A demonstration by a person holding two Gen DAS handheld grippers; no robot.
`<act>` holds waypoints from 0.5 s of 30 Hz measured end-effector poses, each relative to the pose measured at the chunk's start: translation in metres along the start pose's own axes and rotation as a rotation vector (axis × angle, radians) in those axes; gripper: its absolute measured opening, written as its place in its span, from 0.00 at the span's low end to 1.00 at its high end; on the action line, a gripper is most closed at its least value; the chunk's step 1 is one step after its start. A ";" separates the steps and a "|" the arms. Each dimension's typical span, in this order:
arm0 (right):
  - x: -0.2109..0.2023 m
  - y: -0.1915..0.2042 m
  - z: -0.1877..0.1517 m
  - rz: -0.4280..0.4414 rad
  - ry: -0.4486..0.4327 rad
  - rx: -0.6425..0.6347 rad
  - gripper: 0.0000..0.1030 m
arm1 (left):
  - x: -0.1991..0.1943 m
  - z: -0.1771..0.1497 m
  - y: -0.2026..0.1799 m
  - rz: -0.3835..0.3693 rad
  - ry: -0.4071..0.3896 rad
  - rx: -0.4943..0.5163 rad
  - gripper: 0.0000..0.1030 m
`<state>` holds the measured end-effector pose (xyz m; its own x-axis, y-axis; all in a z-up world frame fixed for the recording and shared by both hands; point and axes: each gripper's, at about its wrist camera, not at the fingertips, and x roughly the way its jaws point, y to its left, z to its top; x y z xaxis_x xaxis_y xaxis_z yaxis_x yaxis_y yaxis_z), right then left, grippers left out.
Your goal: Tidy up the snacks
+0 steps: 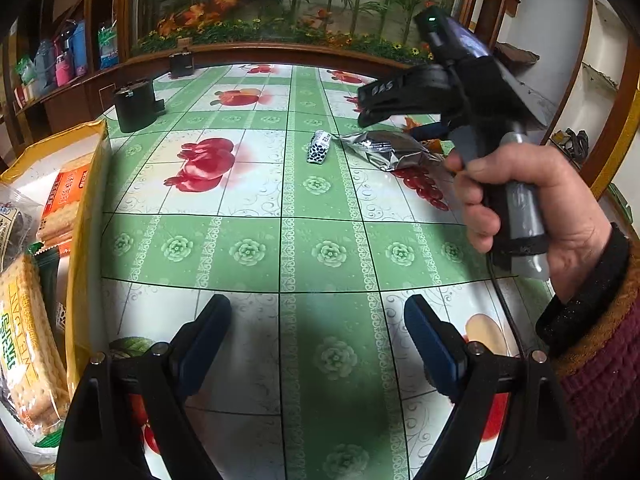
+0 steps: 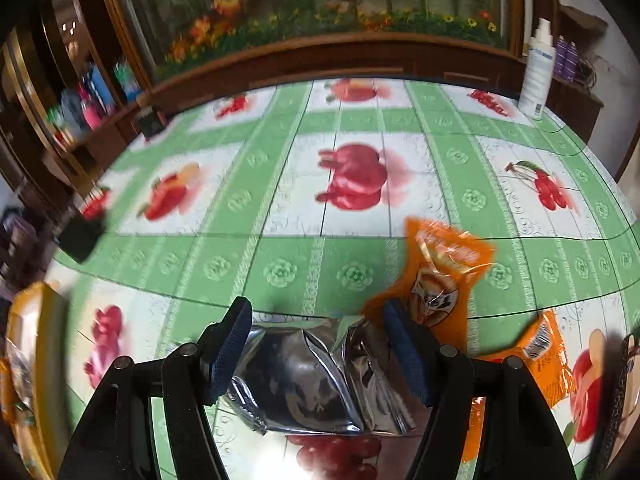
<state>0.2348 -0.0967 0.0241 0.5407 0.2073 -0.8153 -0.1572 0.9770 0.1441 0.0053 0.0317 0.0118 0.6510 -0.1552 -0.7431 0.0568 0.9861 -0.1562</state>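
Snacks lie in two groups on the green fruit-print tablecloth (image 1: 248, 248). Loose on the cloth, the left wrist view shows one small blue-and-white patterned packet (image 1: 320, 147) and, just to its right, one crumpled silver foil pouch (image 1: 394, 150). The right wrist view shows that same silver pouch (image 2: 316, 380) up close, with two orange packets beside it: one orange packet with a cartoon face (image 2: 440, 276) touching the pouch's far right corner, and a second orange packet with a barcode (image 2: 540, 356) further right, partly behind the gripper's finger. At the left edge of the left wrist view stands one yellow box (image 1: 86, 216) holding several packs already: at least two cracker packs and an orange-labelled one can be made out, though the exact count is hidden by the box wall. The left gripper (image 1: 316, 344) hangs over bare cloth with its two blue-padded fingers spread wide and nothing between them. The right gripper (image 2: 316, 356), held in a person's hand (image 1: 536, 208), points down at the silver pouch; its fingers stand on either side of the pouch, still parted, and whether the pads press on the foil cannot be told through the blur. Two dark cylindrical objects (image 1: 134, 106) sit at the table's far left edge, and one white spray bottle (image 2: 538, 72) stands at the far right.
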 end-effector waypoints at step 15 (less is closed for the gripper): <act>-0.051 0.019 -0.084 0.024 0.077 -0.156 0.71 | 0.001 -0.001 0.001 0.003 0.011 0.002 0.85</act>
<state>0.1349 -0.0925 0.0219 0.4713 0.2202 -0.8540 -0.2987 0.9510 0.0804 0.0053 0.0326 0.0107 0.6430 -0.1524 -0.7505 0.0561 0.9867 -0.1523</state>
